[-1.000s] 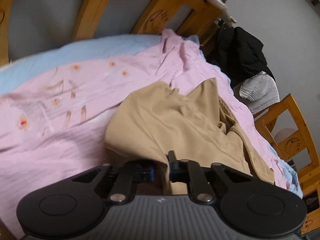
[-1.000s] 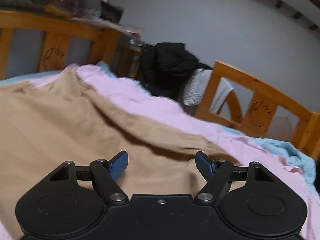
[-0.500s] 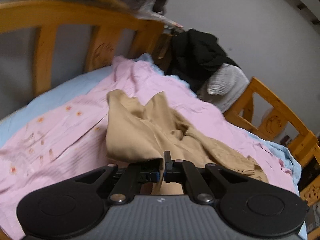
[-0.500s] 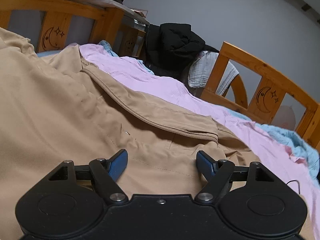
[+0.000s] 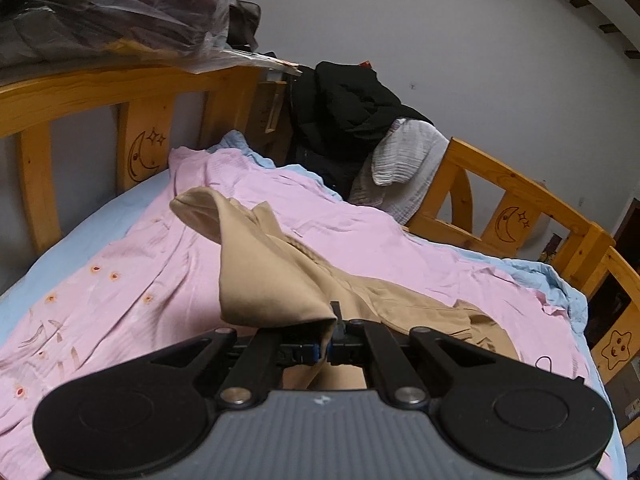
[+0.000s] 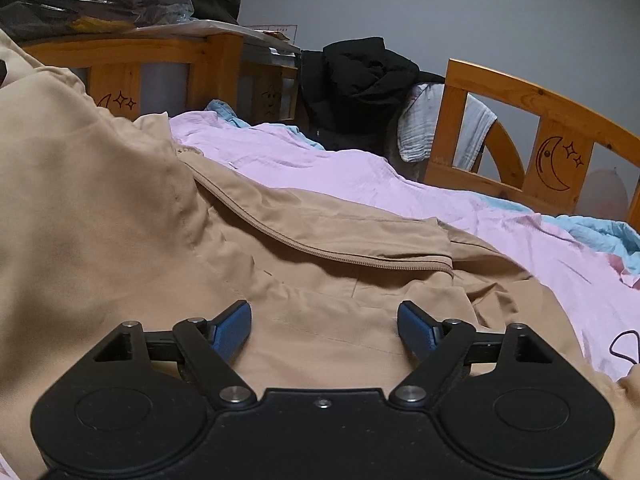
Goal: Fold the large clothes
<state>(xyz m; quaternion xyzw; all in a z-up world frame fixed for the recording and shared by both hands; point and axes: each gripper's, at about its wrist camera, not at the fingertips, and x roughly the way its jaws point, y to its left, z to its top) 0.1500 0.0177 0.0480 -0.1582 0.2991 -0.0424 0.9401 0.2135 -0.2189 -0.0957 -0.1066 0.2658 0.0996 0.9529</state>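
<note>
Only the left wrist view shows the left gripper point(image 5: 330, 350) pinched shut on a fold of the tan jacket point(image 5: 272, 280), lifting it off the pink blanket point(image 5: 380, 240) ahead. The right wrist view alone reveals the jacket's zipper point(image 6: 320, 250) running just beyond the right gripper point(image 6: 324, 326). That gripper hovers low over the cloth, fingers spread wide and holding nothing.

Wooden bed point(image 5: 516, 188) carries blue sheet point(image 5: 100, 216), pink quilt point(image 5: 360, 236) over it. Tan jacket point(image 6: 320, 280) lies on quilt, ahead of both jaws.
</note>
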